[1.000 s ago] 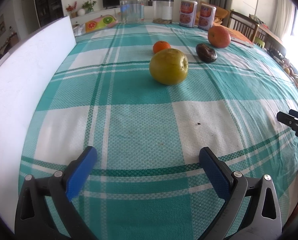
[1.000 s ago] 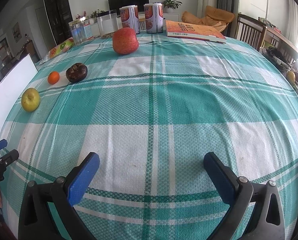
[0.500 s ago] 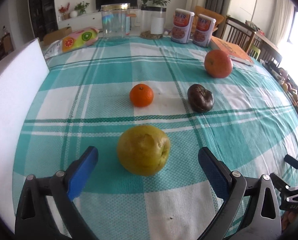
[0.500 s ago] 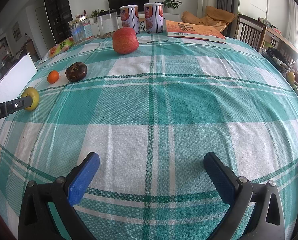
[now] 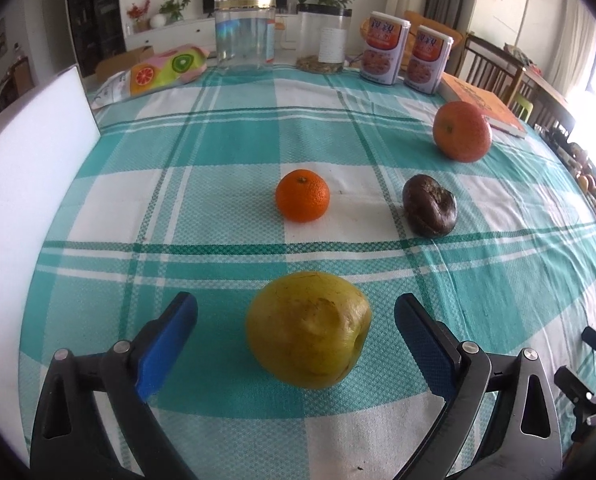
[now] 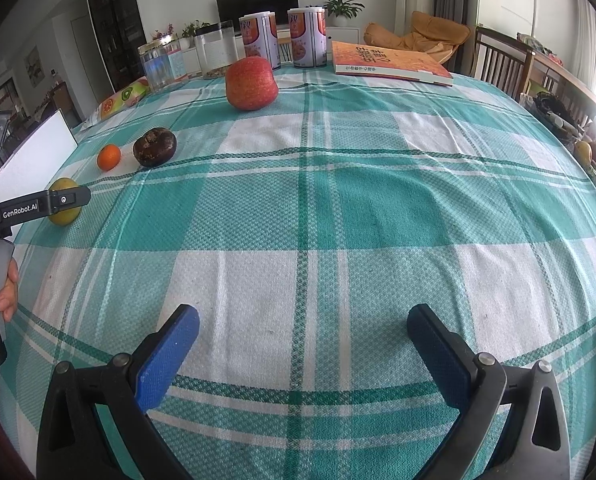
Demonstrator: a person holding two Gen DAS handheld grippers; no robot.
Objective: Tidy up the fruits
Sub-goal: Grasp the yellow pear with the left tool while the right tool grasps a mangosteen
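Straddling the yellow-green fruit [image 5: 308, 330] on the table [image 5: 226, 160], my left tongs [image 5: 296, 336] stay released, untouched. Beyond lie one small orange [image 5: 302, 195], one dark fruit [image 5: 430, 205], one red fruit [image 5: 462, 131], two tins [image 5: 384, 52] and two jars [image 5: 245, 32] far off. Right tongs [image 6: 304, 354] gape over bare cloth.

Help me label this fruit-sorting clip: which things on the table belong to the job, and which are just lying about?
Job:
yellow-green fruit, between the open left gripper fingers
small orange
dark brown fruit
big red-orange fruit

Lying about:
clear jars
two printed tins
orange book
fruit-print bag
white board
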